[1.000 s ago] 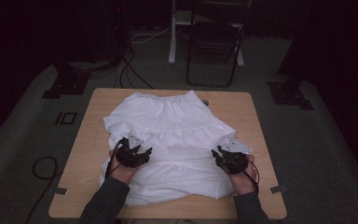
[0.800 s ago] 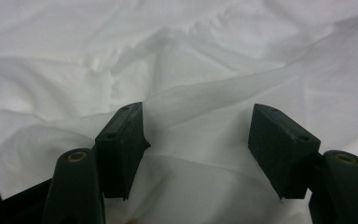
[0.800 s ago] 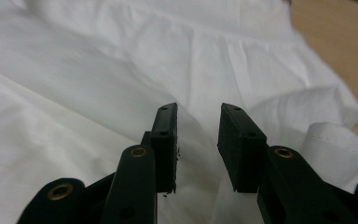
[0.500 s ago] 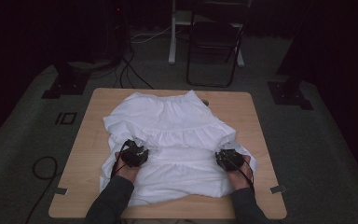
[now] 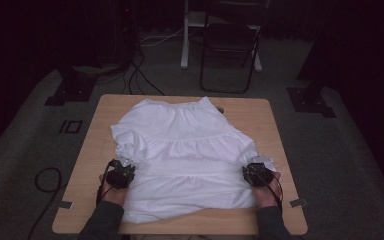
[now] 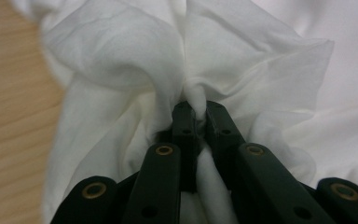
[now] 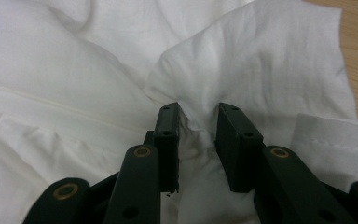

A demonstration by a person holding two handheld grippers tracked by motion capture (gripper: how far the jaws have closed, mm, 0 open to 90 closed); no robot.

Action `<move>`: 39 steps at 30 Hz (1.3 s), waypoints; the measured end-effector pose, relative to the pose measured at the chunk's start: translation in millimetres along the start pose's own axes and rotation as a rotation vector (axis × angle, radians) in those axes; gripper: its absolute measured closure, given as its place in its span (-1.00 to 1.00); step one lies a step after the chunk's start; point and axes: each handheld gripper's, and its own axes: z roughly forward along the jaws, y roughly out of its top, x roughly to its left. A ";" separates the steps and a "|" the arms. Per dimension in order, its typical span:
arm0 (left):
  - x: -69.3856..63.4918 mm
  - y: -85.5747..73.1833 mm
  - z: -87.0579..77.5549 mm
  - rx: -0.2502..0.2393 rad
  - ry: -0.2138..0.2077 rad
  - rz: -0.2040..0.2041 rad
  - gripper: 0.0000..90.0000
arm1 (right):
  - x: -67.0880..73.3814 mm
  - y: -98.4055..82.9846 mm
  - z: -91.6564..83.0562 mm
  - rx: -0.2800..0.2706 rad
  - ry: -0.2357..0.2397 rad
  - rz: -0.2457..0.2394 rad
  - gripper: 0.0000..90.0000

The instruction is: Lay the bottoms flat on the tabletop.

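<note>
A white tiered garment (image 5: 190, 145) lies spread on the wooden table (image 5: 265, 115). My left gripper (image 5: 122, 164) is at the garment's left edge, near the front. Its jaws have just been closing, and in the left gripper view it (image 6: 198, 114) is shut on a pinched ridge of the white cloth (image 6: 121, 60). My right gripper (image 5: 260, 162) is at the garment's right edge. Its jaws (image 7: 198, 121) stand a little apart with a thick bunch of cloth (image 7: 261, 60) gathered and pressed between the pads.
Bare wood shows along the table's left, right and front edges. Beyond the table stand a black folding chair (image 5: 230, 45) and a white post (image 5: 186, 35). Dark stand bases (image 5: 70, 90) (image 5: 310, 97) and cables (image 5: 45, 180) lie on the grey carpet.
My left gripper has slid left and toward the front edge and closed on the cloth. The right gripper has shifted slightly right and lower on the garment's edge.
</note>
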 end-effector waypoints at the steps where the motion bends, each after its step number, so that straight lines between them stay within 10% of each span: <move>1: 2.7 -2.5 -1.9 0.001 0.010 -0.007 0.87 | -0.7 -1.1 -1.2 0.003 -0.014 0.003 0.61; 26: 63.4 -66.3 -50.9 0.053 0.211 -0.159 0.85 | -38.2 -41.4 -25.7 0.038 -0.016 0.079 0.71; 31: 68.3 -62.9 -62.1 0.001 0.210 -0.228 0.64 | -37.7 -41.3 -25.3 0.039 -0.021 0.079 0.70; 39: 48.2 -27.1 -80.0 -0.151 0.124 -0.154 0.24 | -34.4 -41.0 -24.5 0.030 -0.031 0.067 0.65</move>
